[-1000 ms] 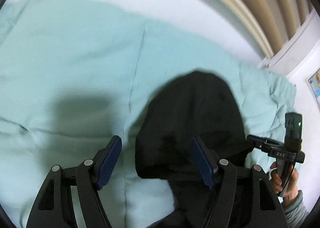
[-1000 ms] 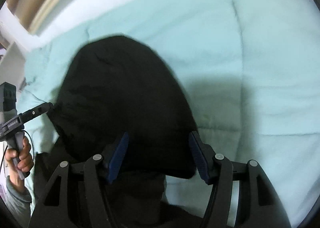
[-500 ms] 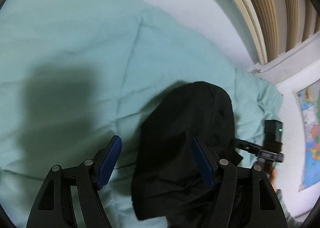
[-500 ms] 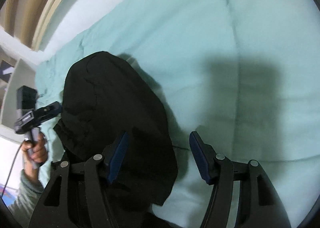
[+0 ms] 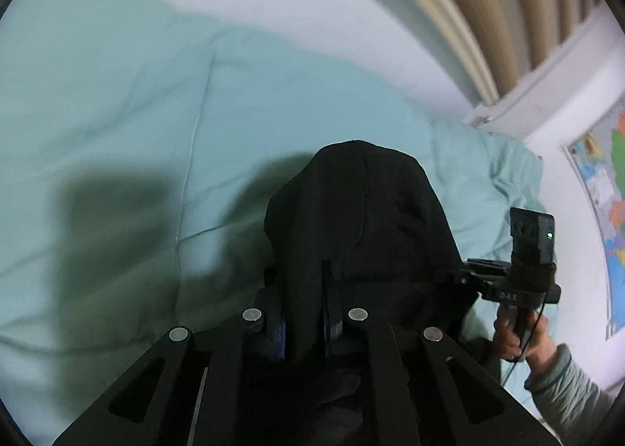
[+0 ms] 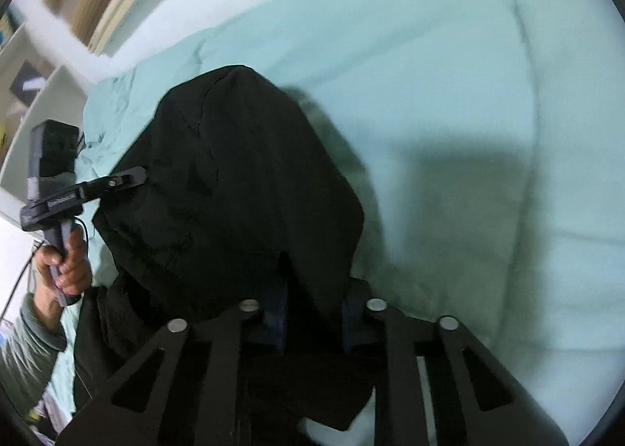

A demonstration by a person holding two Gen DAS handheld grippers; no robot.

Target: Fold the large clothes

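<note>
**Left wrist: both grips landing on the black garment**

Left wrist view puts the black garment (image 5: 363, 219) bunched on the teal quilt (image 5: 117, 113), near its edge by the wall, hood end away from you. Your left gripper (image 5: 302, 309) is pressed together, pinching a fold of the cloth. Your right gripper (image 6: 314, 309) is closing, fabric between its blue pads (image 6: 275, 305); contact looks made. Before you lift, let the right side finish biting. Judging by the heap, you hold 2 thick bunches, not clean edges, so raise both hands evenly and keep the quilt out of the pinch.
</note>
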